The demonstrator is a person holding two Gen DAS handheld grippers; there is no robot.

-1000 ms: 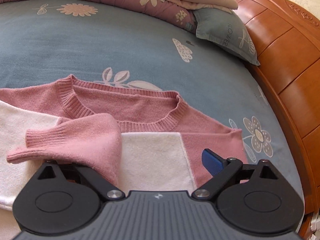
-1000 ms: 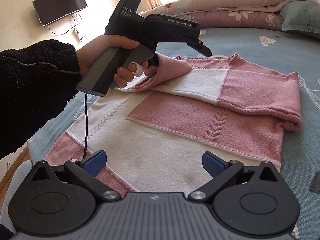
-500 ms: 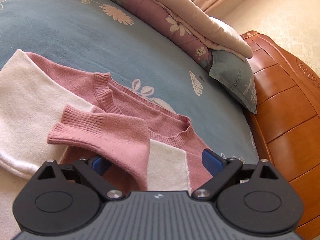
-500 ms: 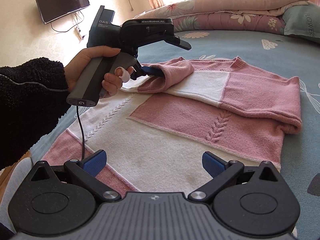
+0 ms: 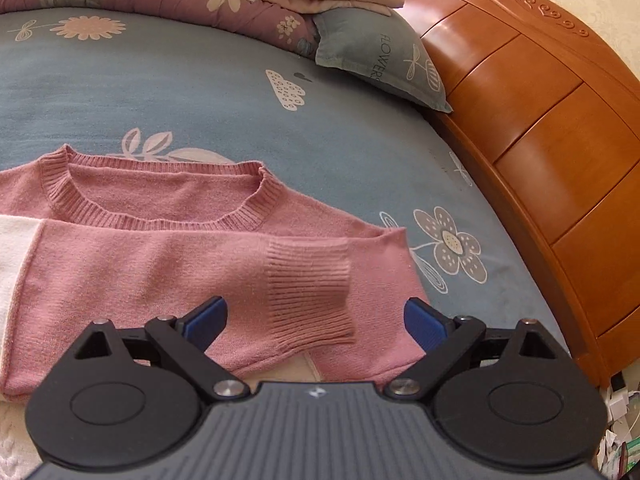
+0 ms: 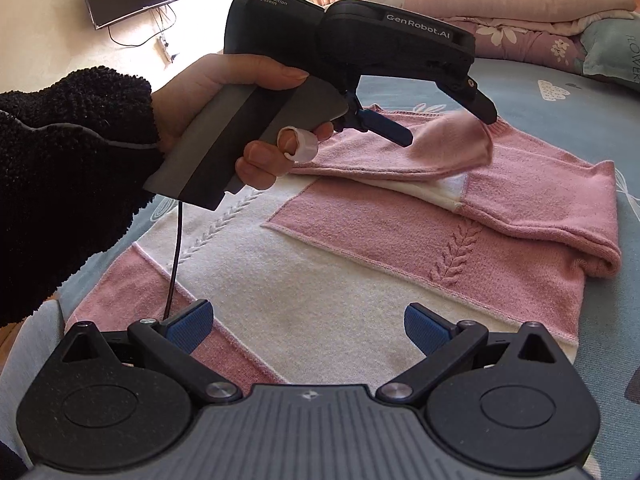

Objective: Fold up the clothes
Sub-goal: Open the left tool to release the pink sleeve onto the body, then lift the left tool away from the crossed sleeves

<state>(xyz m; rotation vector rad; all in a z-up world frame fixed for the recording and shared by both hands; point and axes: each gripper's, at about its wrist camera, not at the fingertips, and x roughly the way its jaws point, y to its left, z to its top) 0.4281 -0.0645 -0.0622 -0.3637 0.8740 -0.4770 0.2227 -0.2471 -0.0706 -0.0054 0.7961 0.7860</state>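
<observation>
A pink and cream sweater (image 6: 360,264) lies flat on the bed (image 5: 180,92), its neck toward the pillow (image 5: 380,56) and headboard (image 5: 540,120). The left tongs (image 5: 314,318) stand apart, with the sleeve (image 5: 180,264) folded across the chest and its ribbed cuff (image 5: 308,292) lying loose between the fingers. The right tongs (image 6: 308,326) are also apart and empty, hovering over the hem.

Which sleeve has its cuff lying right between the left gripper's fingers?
The top sleeve, laid across the chest under the collar. Its ribbed cuff shows. The other sleeve lies underneath, folded at the sweater's edge.
</observation>
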